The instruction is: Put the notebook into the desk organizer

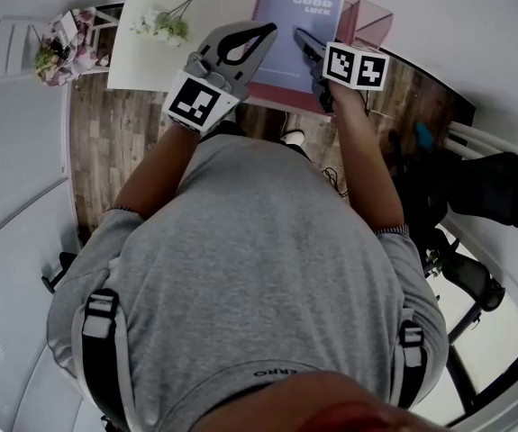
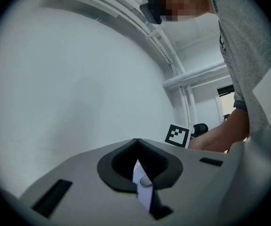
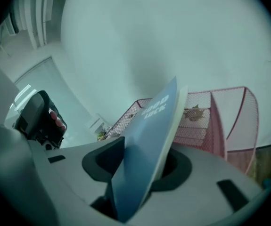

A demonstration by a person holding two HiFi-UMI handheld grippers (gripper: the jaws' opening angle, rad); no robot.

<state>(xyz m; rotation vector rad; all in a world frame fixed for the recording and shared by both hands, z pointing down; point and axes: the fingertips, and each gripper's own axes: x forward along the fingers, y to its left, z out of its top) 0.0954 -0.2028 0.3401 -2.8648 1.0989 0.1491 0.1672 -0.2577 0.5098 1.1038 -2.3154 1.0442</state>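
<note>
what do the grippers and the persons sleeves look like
Both the left gripper and right gripper are grey with dark-lined jaw openings; each carries a white cube with black square markers. Sleeves are grey with dark-striped cuffs. Black straps cross the shoulders.

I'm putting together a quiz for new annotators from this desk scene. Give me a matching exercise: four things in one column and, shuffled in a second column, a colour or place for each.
Things
1. notebook
2. desk organizer
3. flower sprig
4. person's shirt

Descriptions
A. pink wire mesh
B. grey
C. blue cover printed GOOD LUCK
D. white blooms, lying on a pale sheet

Pairs: 1-C, 2-A, 3-D, 4-B
</note>
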